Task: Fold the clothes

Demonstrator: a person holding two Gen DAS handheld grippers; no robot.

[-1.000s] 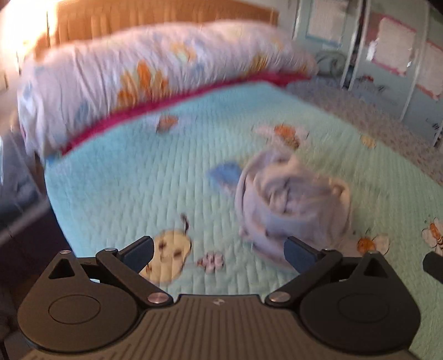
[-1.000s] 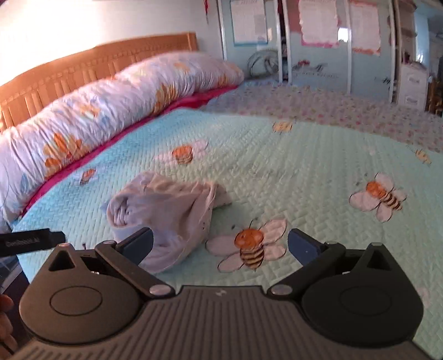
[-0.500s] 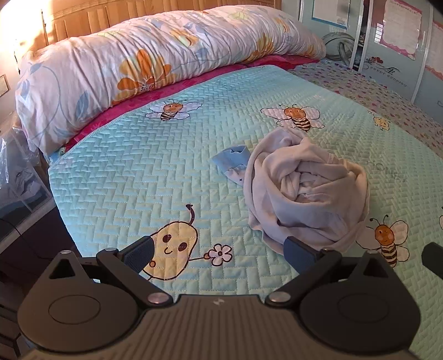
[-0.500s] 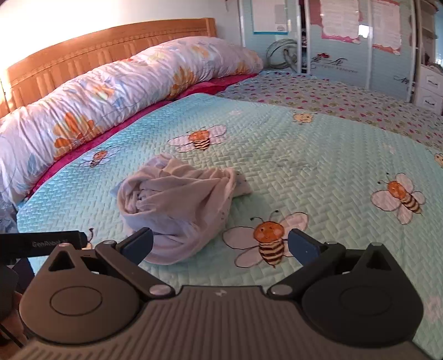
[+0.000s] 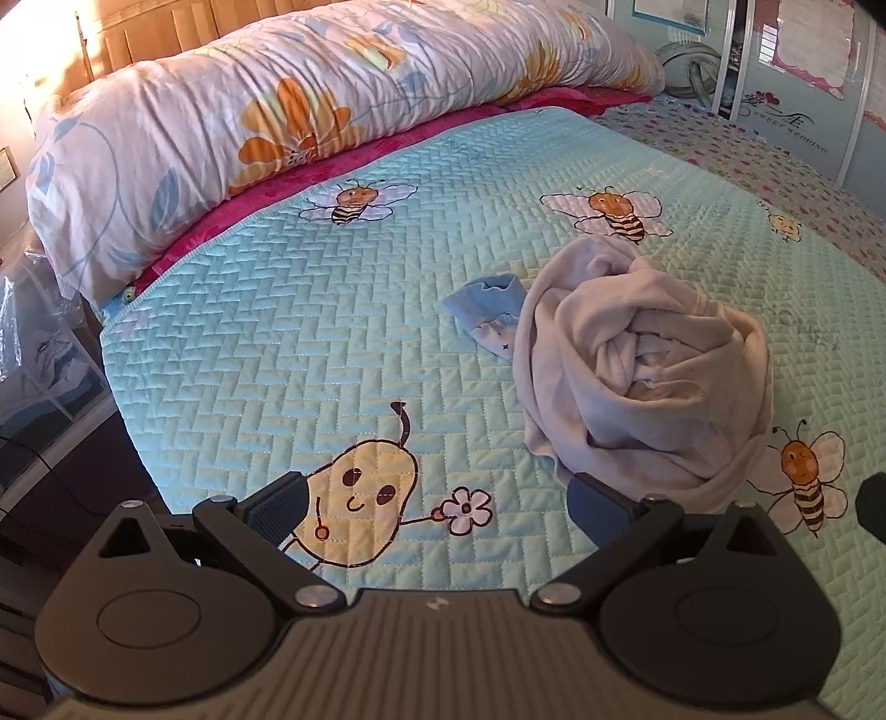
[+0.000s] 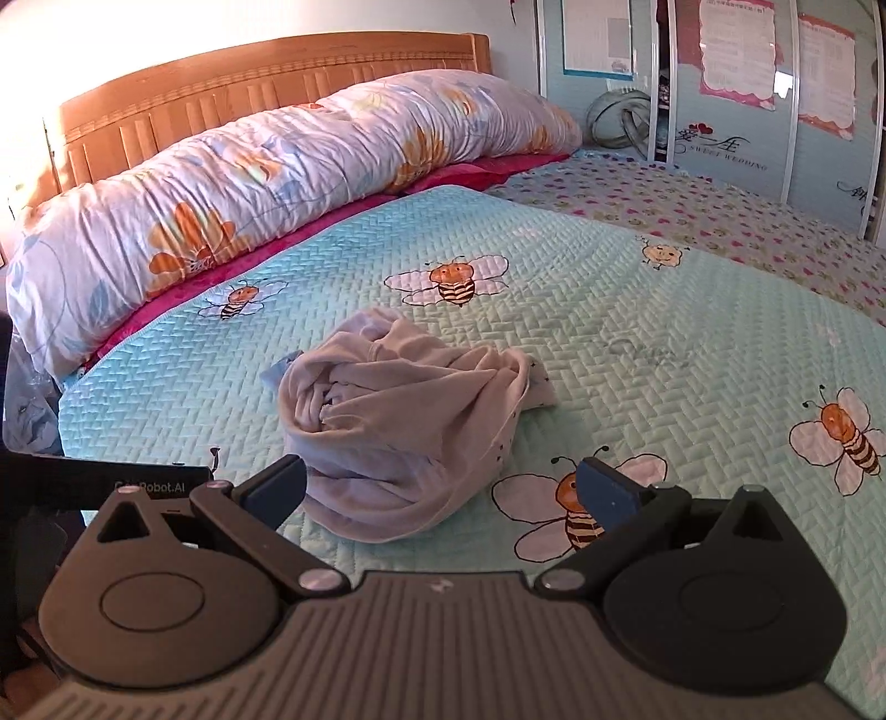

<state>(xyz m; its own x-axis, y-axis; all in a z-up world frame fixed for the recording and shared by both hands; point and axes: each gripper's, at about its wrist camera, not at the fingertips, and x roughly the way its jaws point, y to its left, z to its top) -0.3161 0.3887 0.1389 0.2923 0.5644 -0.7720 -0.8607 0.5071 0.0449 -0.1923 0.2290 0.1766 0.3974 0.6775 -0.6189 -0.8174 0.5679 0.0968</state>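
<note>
Both grippers, left [image 5: 437, 498] & right [image 6: 443, 487], I held wide apart near crumpled garment [image 6: 398, 421]; wardrobe door [image 6: 725, 149] read "SWEET WEDDING".

The crumpled pale grey garment [image 5: 642, 382] covers most of a small light-blue cloth piece [image 5: 487, 302], so its kind cannot be told. The orange wooden slatted headboard [image 6: 266, 83] is largely hidden behind the rolled floral white duvet [image 6: 288, 171]. Wall posters [image 6: 736, 52] are unreadable.
</note>
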